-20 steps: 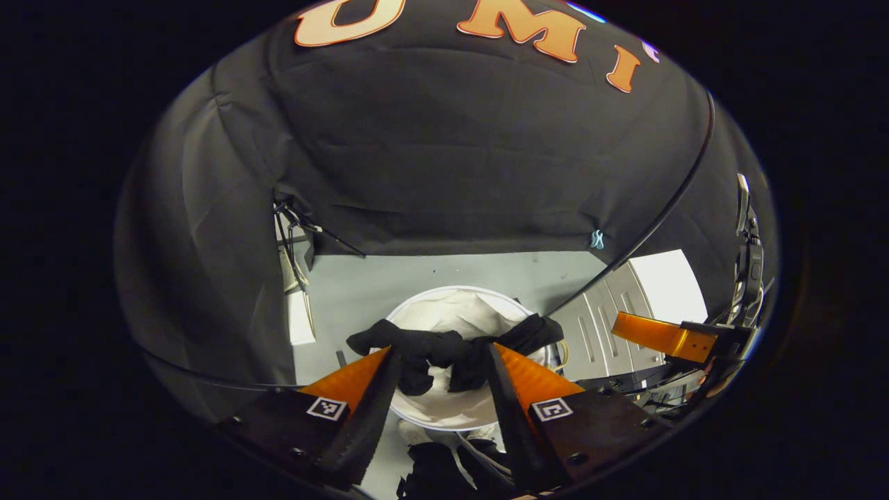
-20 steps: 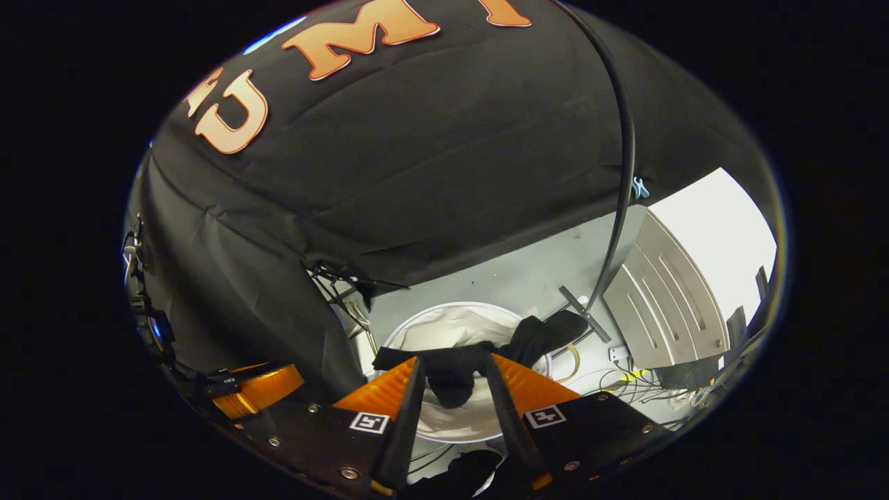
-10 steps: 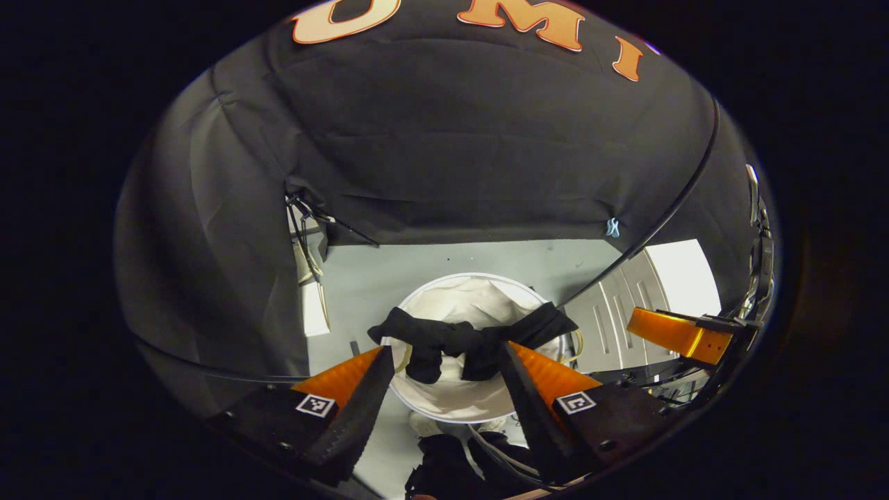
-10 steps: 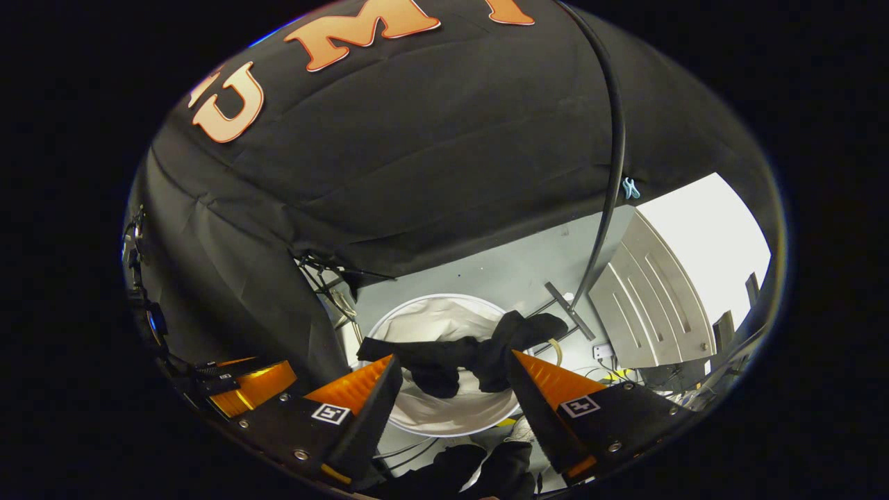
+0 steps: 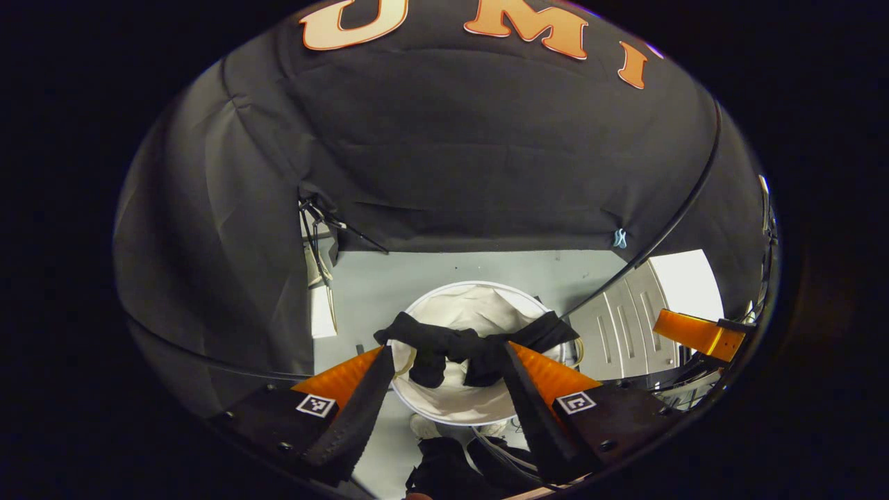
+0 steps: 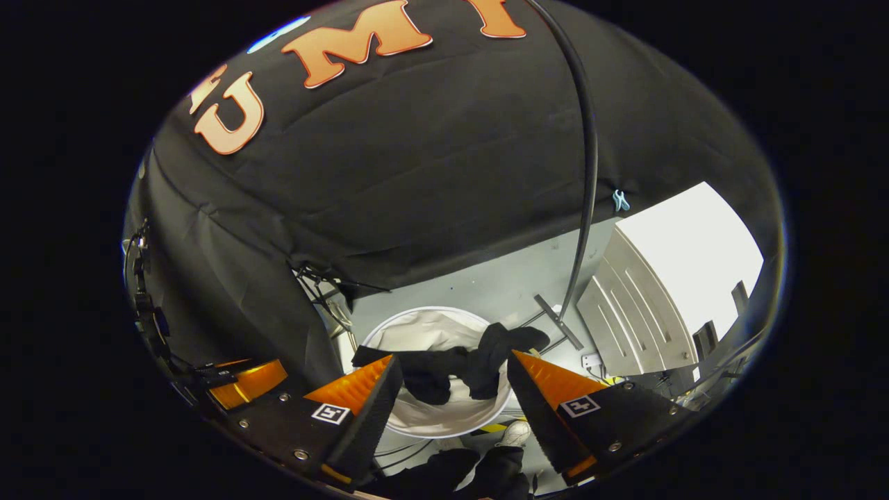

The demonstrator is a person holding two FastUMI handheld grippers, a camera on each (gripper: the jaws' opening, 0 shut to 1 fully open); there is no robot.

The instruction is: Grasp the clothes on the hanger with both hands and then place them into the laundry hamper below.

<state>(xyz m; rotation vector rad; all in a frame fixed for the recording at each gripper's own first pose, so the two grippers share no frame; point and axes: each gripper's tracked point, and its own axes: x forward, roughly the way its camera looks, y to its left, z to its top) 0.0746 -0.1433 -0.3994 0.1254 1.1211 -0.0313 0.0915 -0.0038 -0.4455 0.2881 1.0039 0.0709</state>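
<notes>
Looking down: both views point at the laundry hamper [image 5: 455,410], a round white one on the grey floor [image 5: 389,278].
Clothes: a black garment [image 5: 462,347] lies draped across the hamper's rim, middle sagging into the white liner, both ends hanging over the edge; in the right gripper view the same garment [image 6: 451,364] is bunched over the hamper [image 6: 424,420] on its near-right side.
Left claw: the left claw [image 5: 444,354] hangs above the hamper, fingers spread wide, nothing between them, clear of the cloth.
Right claw: the right claw [image 6: 455,364] is above the hamper too, also wide open and holding nothing.
Other claw seen: right of the hamper in the left gripper view, a bit of the right claw shows near the edge.
Rack: a thin dark pole [image 6: 587,173] runs up from the floor just right of the hamper.
</notes>
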